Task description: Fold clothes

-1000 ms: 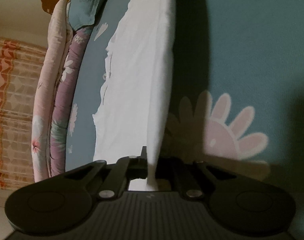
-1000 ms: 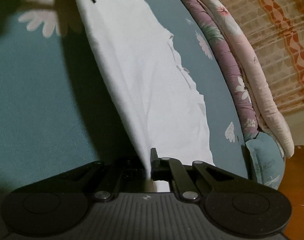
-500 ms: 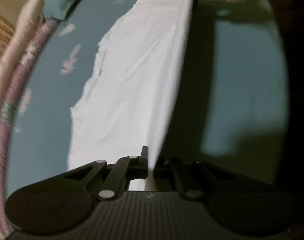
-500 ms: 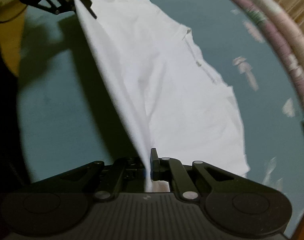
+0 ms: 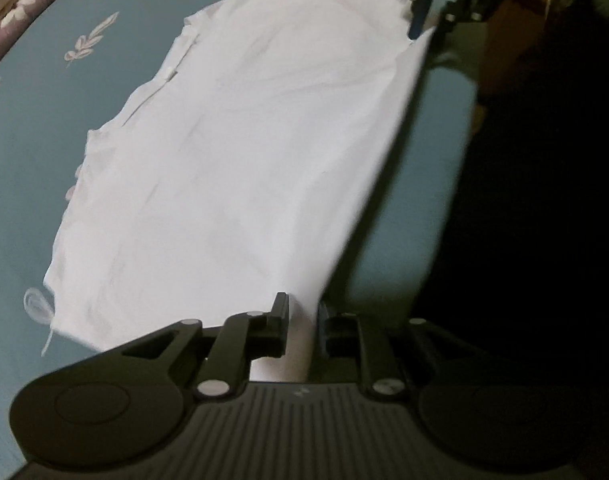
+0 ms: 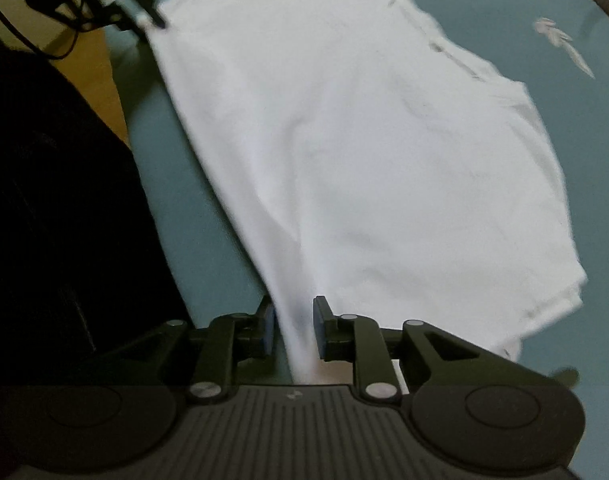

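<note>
The jaws of the left gripper [image 5: 302,320], which were clamped on the edge of the white garment [image 5: 240,168] a second ago, are now being opened, with the cloth between them and a gap seen beside it. The same is seen at the right gripper [image 6: 292,326]: its blue pads [image 6: 267,330] have been drawn apart and are opening, the fabric hanging loosely between them. The raised fold, held steeply upright earlier, has been brought over and laid lower across the rest of the garment. Both cameras have been tilted downward, so the blue bedsheet [image 5: 36,152] fills more of each view and the rolled quilts [image 5: 20,4] have been pushed to the corner.
</note>
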Motion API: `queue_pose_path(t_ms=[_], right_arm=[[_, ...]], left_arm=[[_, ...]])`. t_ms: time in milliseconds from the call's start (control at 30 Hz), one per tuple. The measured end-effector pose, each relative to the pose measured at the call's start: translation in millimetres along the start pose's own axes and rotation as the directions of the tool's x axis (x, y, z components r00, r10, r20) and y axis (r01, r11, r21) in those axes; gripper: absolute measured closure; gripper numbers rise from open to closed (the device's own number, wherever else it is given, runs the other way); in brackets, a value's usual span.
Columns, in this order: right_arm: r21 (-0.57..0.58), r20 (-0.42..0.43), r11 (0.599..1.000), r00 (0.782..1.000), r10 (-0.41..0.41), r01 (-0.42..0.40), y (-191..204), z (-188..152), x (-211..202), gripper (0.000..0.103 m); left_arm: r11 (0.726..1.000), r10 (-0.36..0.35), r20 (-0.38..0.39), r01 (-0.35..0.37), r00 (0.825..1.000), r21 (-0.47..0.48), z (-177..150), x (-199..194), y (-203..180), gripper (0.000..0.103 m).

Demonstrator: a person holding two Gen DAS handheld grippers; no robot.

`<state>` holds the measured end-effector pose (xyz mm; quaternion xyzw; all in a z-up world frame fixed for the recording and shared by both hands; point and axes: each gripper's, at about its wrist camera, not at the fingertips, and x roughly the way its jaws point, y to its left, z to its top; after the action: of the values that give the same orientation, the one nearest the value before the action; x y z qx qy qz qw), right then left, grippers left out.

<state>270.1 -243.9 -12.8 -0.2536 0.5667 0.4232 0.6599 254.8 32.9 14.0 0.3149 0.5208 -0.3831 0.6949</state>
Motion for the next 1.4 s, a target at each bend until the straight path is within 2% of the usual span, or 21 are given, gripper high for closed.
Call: queue_pose_path(t_ms=[100,167,233,300,367,467,567,633,700,733,867,967,1000,1067,1133,1200,1267,1333,1400], right_arm=[[0.09,0.104,0.996,0.994,0.013,-0.023,-21.4,-0.8,-23.4,0.079],[0.149,0.17,0.987,0.985,0.035,-0.06,-37.4,2.5,-29.2,0.079],[0.177,0.185,0.979,0.981,0.065,-0.098,-50.4,4.6,-17.8,0.079],[0.163,0.144,0.98,0.985,0.091,-0.114,-48.0,7.5,3.6,0.079],[0.145,0.079,0.983,0.991,0.104,-0.115,-45.3,17.0,24.4,0.079],[0.139,0.059,0.985,0.994,0.093,-0.101,-41.9,13.5,33.0,0.08],[0.149,0.099,0.989,0.995,0.007,-0.022,-50.8,18.5,15.8,0.079],[0.185,0.16,0.983,0.986,-0.046,0.015,-66.8,28.4,3.4,0.077],[0.233,0.206,0.97,0.972,-0.111,0.062,-81.7,36.7,1.9,0.071],[0.256,0.219,0.963,0.966,-0.141,0.083,-87.6,39.5,4.2,0.067],[0.36,0.203,0.925,0.958,-0.202,0.119,-104.2,28.1,30.4,0.065],[0.453,0.217,0.884,0.946,-0.24,0.12,-110.3,11.2,29.1,0.064],[0.474,0.209,0.868,0.939,-0.274,0.147,-111.1,5.4,23.6,0.064],[0.511,0.208,0.841,0.923,-0.323,0.179,-114.1,0.0,15.6,0.057],[0.544,0.235,0.821,0.908,-0.346,0.172,-117.4,4.0,12.8,0.051],[0.577,0.26,0.8,0.892,-0.37,0.164,-120.7,7.9,10.0,0.046],[0.601,0.267,0.783,0.882,-0.388,0.162,-122.2,17.4,17.6,0.045],[0.613,0.271,0.776,0.883,-0.384,0.149,-122.0,26.8,30.2,0.045],[0.626,0.265,0.764,0.878,-0.398,0.157,-120.1,32.1,39.6,0.036]], left_arm=[[0.994,0.017,0.065,-0.01,0.998,-0.107,-1.9,-21.8,22.1,0.079],[0.98,-0.024,0.107,0.045,0.994,-0.196,-0.1,-15.3,32.5,0.076],[0.962,-0.075,0.128,0.105,0.989,-0.252,0.4,-2.3,36.1,0.076],[0.96,-0.106,0.086,0.125,0.991,-0.251,-3.4,19.0,28.4,0.076],[0.962,-0.114,0.013,0.114,0.993,-0.25,-12.9,40.4,19.7,0.076],[0.96,-0.126,-0.008,0.12,0.992,-0.255,-25.7,43.5,15.5,0.071],[0.959,-0.07,0.035,0.077,0.997,-0.274,-17.4,27.3,33.1,0.068],[0.95,-0.017,0.09,0.045,0.996,-0.309,-9.4,21.7,51.8,0.058],[0.937,0.027,0.13,0.021,0.991,-0.35,-5.9,22.5,68.9,0.057],[0.929,0.035,0.129,0.015,0.991,-0.369,-9.8,28.8,73.7,0.057],[0.895,0.067,0.121,-0.006,0.99,-0.447,-25.6,53.9,93.0,0.056],[0.876,0.064,0.16,0.022,0.985,-0.482,-46.1,46.4,95.3,0.054],[0.873,0.074,0.15,0.009,0.986,-0.488,-49.3,41.7,94.8,0.053],[0.881,0.139,0.119,-0.068,0.983,-0.469,-43.4,32.6,91.0,0.053],[0.89,0.184,0.146,-0.102,0.972,-0.445,-32.4,24.4,94.2,0.048],[0.891,0.198,0.199,-0.092,0.96,-0.444,-17.7,26.7,103.1,0.037],[0.891,0.203,0.248,-0.074,0.947,-0.448,-2.7,32.7,114.1,0.036],[0.887,0.201,0.282,-0.052,0.938,-0.459,9.5,43.1,127.8,0.036],[0.873,0.191,0.288,-0.028,0.939,-0.487,15.6,59.1,137.3,0.036]])
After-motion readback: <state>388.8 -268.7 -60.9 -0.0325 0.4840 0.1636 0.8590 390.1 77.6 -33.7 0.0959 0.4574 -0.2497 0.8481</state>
